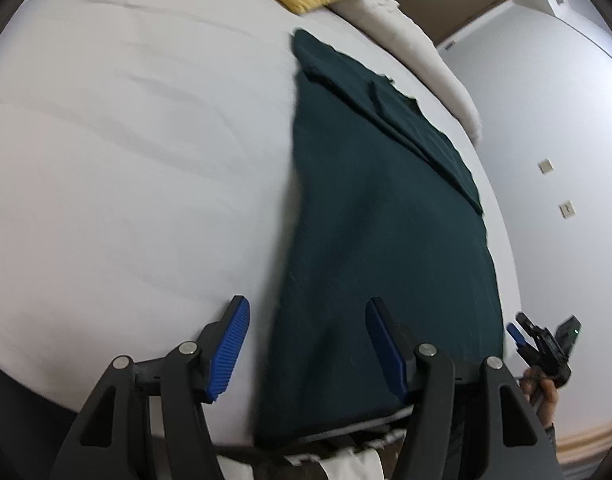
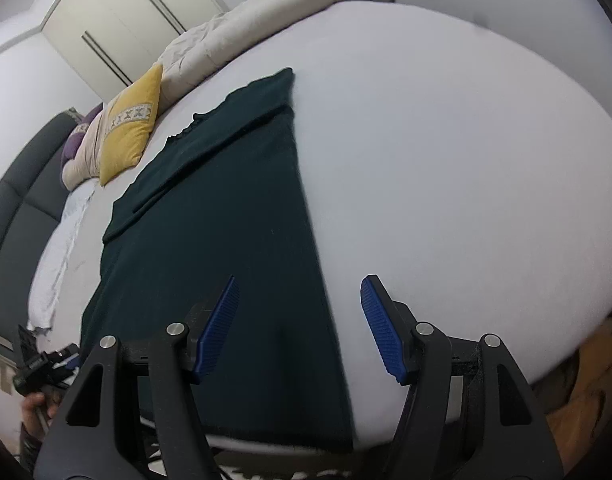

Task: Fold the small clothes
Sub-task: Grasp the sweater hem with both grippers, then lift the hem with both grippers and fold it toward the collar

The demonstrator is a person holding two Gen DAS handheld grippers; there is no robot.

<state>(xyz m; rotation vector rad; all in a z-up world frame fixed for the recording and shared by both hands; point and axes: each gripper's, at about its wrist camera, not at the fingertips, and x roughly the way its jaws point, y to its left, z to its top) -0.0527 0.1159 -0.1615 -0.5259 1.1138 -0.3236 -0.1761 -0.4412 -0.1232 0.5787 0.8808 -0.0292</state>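
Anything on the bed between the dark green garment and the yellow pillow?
Nothing: in the right wrist view only bare white sheet separates the dark green garment from the yellow pillow.

My left black two-finger gripper with ribbed blue pads (image 1: 306,344), angled downward, jaws spread apart, nothing between them, my right black gripper with matching blue pads (image 2: 300,328), likewise tilted down, jaws apart and empty, each gripper hand-held.
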